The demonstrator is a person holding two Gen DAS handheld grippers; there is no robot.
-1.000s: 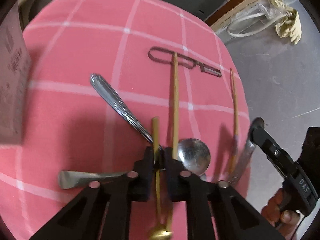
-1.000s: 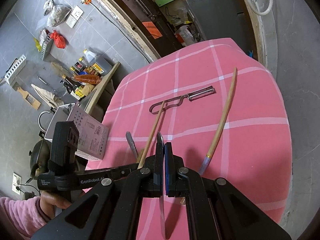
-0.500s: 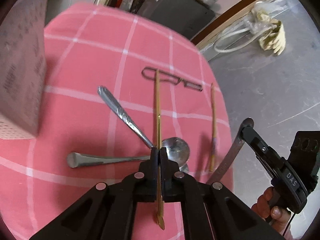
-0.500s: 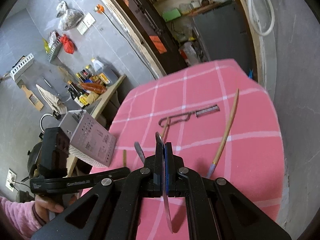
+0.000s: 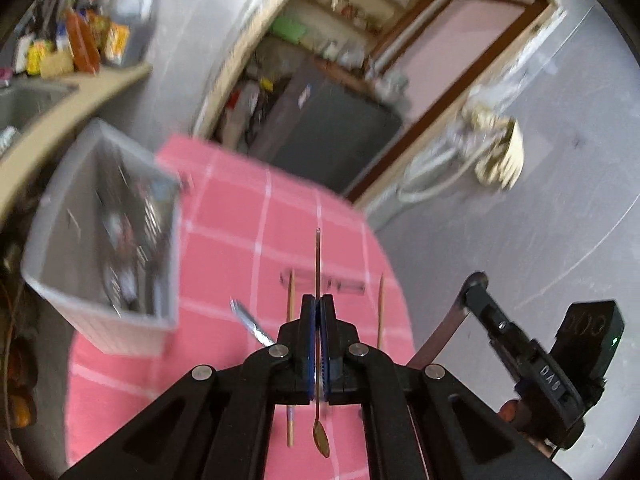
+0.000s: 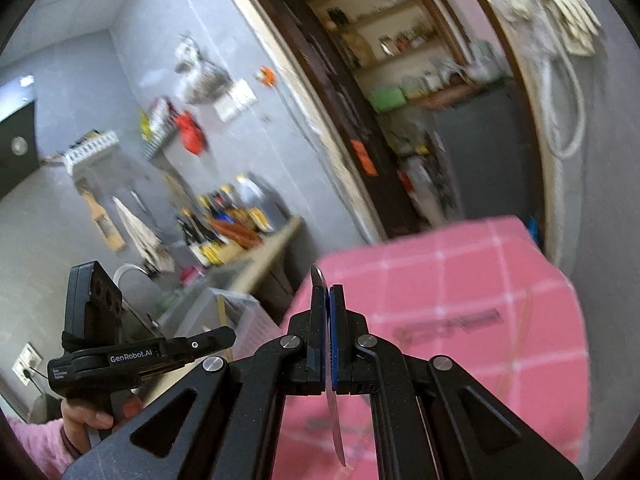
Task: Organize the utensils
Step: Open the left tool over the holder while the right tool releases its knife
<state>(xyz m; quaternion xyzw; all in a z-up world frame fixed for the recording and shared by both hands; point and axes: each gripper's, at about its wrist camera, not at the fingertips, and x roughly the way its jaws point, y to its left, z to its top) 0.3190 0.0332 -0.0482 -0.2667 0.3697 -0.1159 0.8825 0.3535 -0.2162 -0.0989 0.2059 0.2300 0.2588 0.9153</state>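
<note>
My left gripper (image 5: pixel 318 304) is shut on a thin gold spoon (image 5: pixel 318 256), held high above the pink checked table (image 5: pixel 240 216); its bowl hangs below the jaws. My right gripper (image 6: pixel 328 294) is shut on a steel table knife (image 6: pixel 334 420), also lifted; the same gripper and knife (image 5: pixel 440 340) show at the right of the left wrist view. On the cloth lie two chopsticks (image 5: pixel 291 300) (image 5: pixel 380 308), a steel spoon handle (image 5: pixel 250 322) and a wire peeler (image 5: pixel 344 285). A grey utensil basket (image 5: pixel 100 280) holding several utensils stands at the table's left.
A counter with a sink (image 5: pixel 28 100) and bottles (image 5: pixel 80 40) runs behind the basket. A doorway with a dark cabinet (image 5: pixel 332 128) lies beyond the table. The basket (image 6: pixel 240 312) and the other handset (image 6: pixel 132 356) show blurred in the right wrist view.
Both grippers have risen well above the table with their utensils and tilted up. The basket's open top has come into the left wrist view. Both views are motion-blurred.
</note>
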